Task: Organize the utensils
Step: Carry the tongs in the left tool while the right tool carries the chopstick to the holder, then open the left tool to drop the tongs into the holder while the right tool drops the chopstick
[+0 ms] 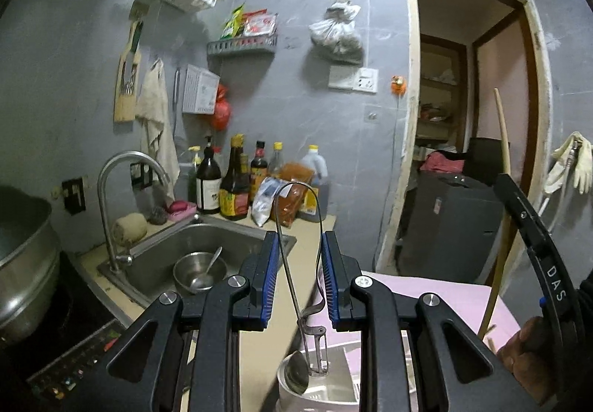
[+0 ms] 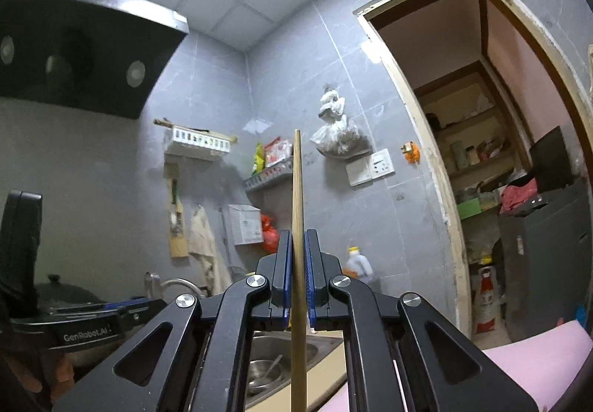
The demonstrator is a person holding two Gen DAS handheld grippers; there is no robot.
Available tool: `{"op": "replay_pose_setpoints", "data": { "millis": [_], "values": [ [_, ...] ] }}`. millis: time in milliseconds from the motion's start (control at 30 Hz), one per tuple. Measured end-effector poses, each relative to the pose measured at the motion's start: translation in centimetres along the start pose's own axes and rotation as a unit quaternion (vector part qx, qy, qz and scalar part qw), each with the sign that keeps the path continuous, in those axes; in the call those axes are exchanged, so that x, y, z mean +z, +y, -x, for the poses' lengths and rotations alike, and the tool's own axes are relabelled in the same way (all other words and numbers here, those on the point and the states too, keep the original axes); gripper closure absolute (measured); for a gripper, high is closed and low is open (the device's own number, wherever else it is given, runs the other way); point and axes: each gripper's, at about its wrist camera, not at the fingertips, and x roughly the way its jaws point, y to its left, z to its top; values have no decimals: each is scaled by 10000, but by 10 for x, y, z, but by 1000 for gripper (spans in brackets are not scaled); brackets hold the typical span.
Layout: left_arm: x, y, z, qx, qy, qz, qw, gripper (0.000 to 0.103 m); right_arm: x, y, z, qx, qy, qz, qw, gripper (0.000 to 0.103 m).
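My left gripper [image 1: 298, 237] is shut on the thin hooked handle of a steel ladle [image 1: 296, 371]; the wire loop spans the gap between both blue pads. The ladle's bowl hangs below the fingers, just over a white utensil holder [image 1: 315, 393]. My right gripper [image 2: 296, 234] is shut on a long wooden stick [image 2: 296, 189] that stands upright between its pads. In the left wrist view that stick [image 1: 504, 189] rises at the right beside the right gripper's black housing [image 1: 533, 245], with a person's hand [image 1: 530, 349] below it.
A steel sink [image 1: 237, 237] holds a bowl [image 1: 185, 263] with a spoon, next to a faucet [image 1: 111, 189]. Several bottles [image 1: 237, 185] line the wall. A big pot [image 1: 22, 245] is on the left, a pink surface [image 1: 426, 293] lower right, a doorway [image 1: 463, 115] behind.
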Motion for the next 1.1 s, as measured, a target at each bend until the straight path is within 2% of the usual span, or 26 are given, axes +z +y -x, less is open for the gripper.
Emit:
{"op": "replay_pose_setpoints", "data": {
  "millis": [200, 633, 800, 1100],
  "values": [
    [-9, -3, -18, 9, 97, -59, 9999, 84, -21, -2, -15, -347, 117, 135, 9992, 99],
    [-35, -15, -36, -73, 544, -435, 9975, 84, -48, -1, -29, -250, 617, 211, 9976, 98],
    [-42, -10, -38, -374, 755, -268, 9961, 83, -56, 2, -24, -191, 916, 492, 9944, 98],
    [-42, 0, -30, -949, 891, 138, 9914, 82, -61, 10, -9, -128, 1361, 1120, 9843, 98]
  ]
}}
